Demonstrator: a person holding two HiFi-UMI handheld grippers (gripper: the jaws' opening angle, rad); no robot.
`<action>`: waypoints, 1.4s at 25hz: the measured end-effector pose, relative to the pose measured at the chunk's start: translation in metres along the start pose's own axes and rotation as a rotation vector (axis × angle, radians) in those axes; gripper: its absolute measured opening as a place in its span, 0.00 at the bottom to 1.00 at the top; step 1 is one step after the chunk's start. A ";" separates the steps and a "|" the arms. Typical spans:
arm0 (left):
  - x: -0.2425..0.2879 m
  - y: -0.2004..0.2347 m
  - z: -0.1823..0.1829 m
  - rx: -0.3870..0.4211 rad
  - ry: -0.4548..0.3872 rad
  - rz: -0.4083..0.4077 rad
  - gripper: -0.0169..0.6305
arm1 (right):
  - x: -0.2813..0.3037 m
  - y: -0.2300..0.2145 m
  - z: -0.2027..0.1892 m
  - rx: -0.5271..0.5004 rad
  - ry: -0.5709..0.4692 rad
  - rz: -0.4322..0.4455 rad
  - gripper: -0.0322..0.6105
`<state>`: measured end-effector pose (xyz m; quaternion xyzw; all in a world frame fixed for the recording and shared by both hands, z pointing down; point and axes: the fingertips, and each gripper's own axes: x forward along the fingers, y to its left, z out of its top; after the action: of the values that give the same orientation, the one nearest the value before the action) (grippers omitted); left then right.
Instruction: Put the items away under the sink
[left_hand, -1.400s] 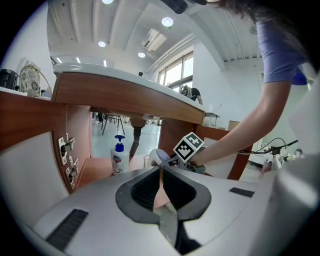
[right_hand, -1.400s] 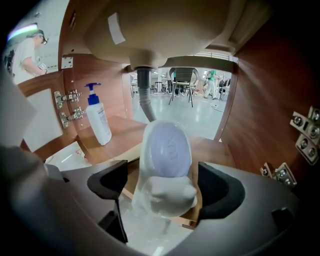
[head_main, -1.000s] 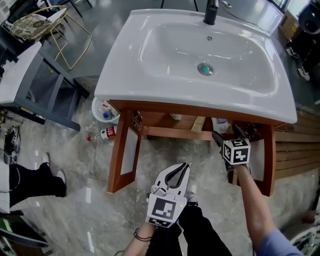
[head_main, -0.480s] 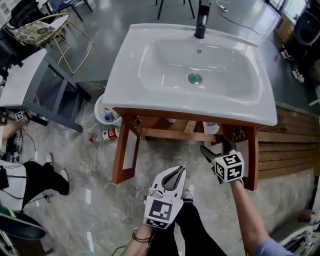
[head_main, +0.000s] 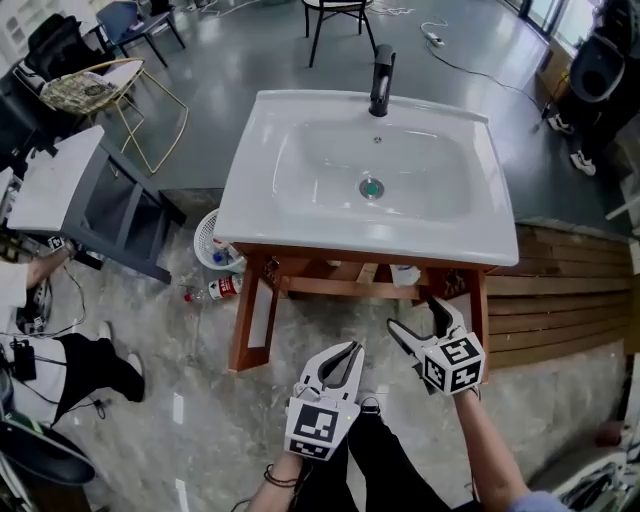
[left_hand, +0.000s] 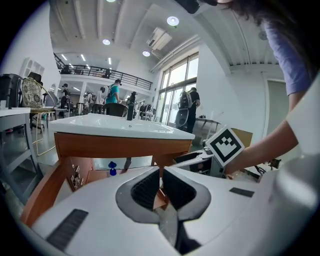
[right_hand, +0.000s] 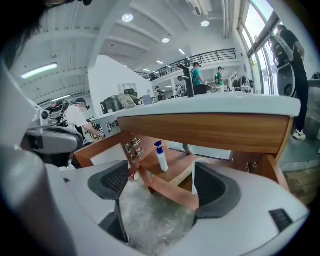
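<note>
A white sink (head_main: 250, 170) sits on a wooden cabinet (head_main: 330, 288) whose two doors stand open. Under it, on the shelf, stands a white spray bottle (right_hand: 161, 159) with a blue top, whose blue top (left_hand: 112, 168) shows in the left gripper view, and a white container (head_main: 405, 274) beside it. My right gripper (head_main: 413, 315) hangs open and empty in front of the right door (head_main: 478, 300); its own view (right_hand: 160, 185) shows only floor between the jaws. My left gripper (head_main: 355, 347) is lower and nearer me, shut on nothing (left_hand: 161, 172).
On the floor left of the cabinet lie a bottle with a red label (head_main: 222, 289) and a white basket (head_main: 205, 235) holding items. A grey table (head_main: 60, 175) and a wire chair (head_main: 110, 75) stand at the left. A wooden pallet (head_main: 560, 290) lies at the right.
Both grippers have drawn back from the cabinet toward me. The right gripper, earlier at the cabinet's opening, is now clear of it. The head view has pulled back from the sink.
</note>
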<state>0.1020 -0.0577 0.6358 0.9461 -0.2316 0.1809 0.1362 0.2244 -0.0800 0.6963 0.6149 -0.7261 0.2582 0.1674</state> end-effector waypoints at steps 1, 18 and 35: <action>-0.003 -0.002 0.003 -0.002 0.002 0.002 0.05 | -0.008 0.004 0.004 0.005 -0.005 0.002 0.71; -0.060 -0.044 0.092 -0.027 -0.063 0.037 0.05 | -0.132 0.067 0.093 -0.016 -0.101 0.107 0.70; -0.116 -0.084 0.143 -0.034 -0.131 0.126 0.05 | -0.230 0.087 0.133 0.019 -0.230 0.091 0.25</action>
<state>0.0868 0.0107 0.4454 0.9370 -0.3022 0.1228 0.1251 0.1926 0.0379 0.4448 0.6084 -0.7651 0.2002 0.0655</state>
